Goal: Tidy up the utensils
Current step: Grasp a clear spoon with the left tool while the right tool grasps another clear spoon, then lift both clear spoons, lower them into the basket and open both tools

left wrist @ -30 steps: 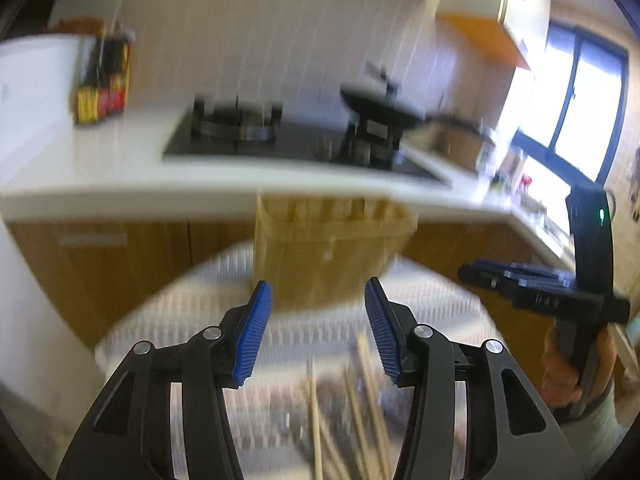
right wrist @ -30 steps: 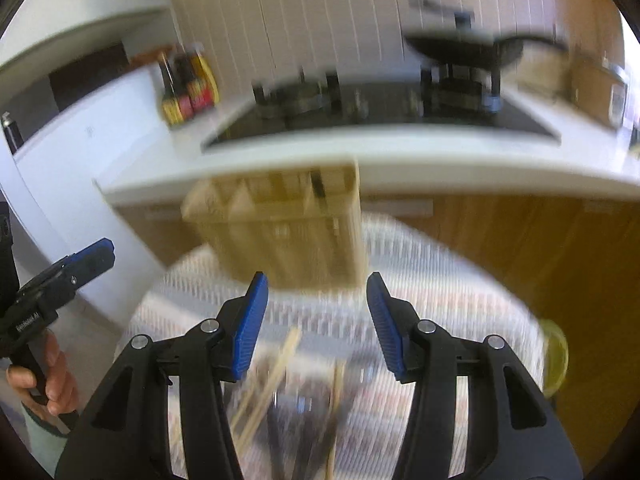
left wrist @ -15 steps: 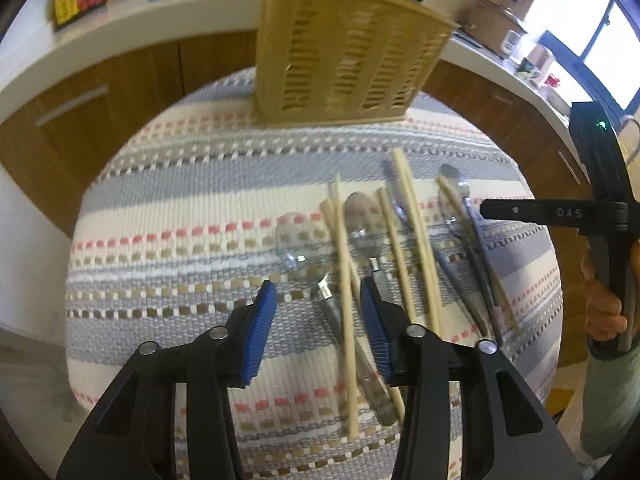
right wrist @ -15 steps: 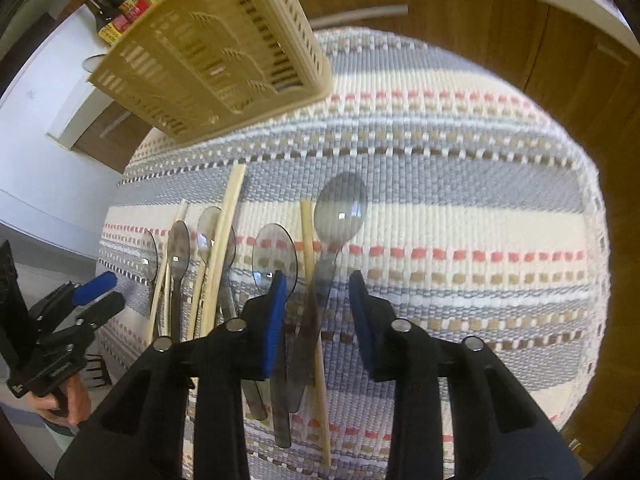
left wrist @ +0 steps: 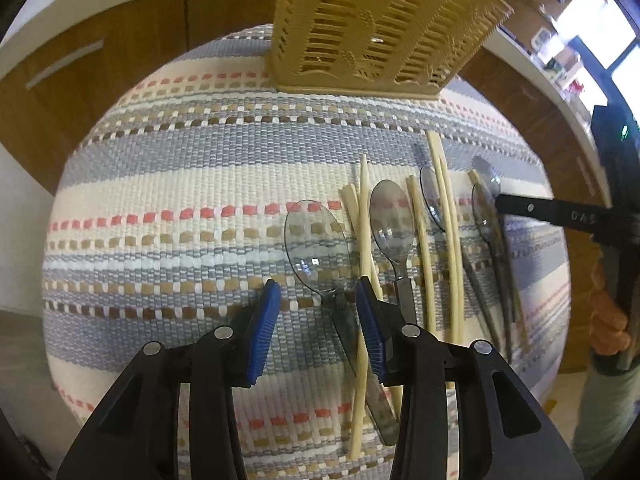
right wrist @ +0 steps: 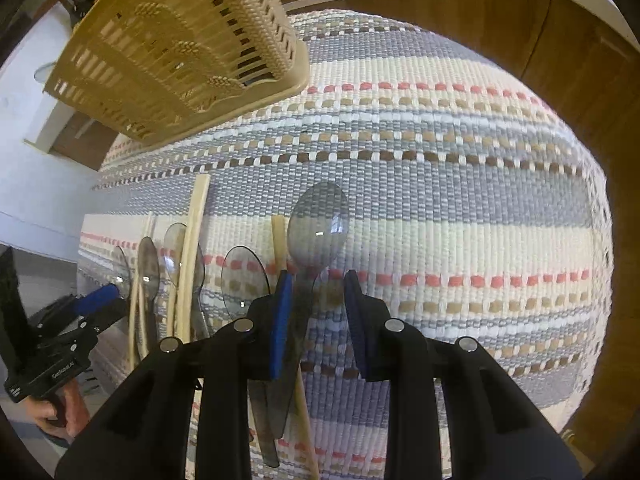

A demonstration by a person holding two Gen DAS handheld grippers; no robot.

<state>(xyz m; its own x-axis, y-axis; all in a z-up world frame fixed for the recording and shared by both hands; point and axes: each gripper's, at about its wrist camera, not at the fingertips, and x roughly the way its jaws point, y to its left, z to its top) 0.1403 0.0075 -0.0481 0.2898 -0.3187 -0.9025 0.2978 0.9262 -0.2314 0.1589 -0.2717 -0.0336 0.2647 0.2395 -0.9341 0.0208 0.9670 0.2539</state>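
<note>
A tan slotted plastic basket (left wrist: 376,28) stands at the frame's top, on a woven cloth (left wrist: 180,184) striped grey, cream, coral and brown; smoky translucent plastic spoons (left wrist: 316,248) and pale wooden chopsticks (left wrist: 444,216) lie at centre right.

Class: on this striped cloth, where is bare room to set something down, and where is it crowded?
Bare: the cloth left of the spoons, and right of them. Crowded: the row of spoons and chopsticks, below the basket, with both grippers over it.

Both claws dropped toward the spoons (left wrist: 316,248) — narrowing.

Black grippers (left wrist: 318,294) (blue ribbed pads (left wrist: 264,332))
</note>
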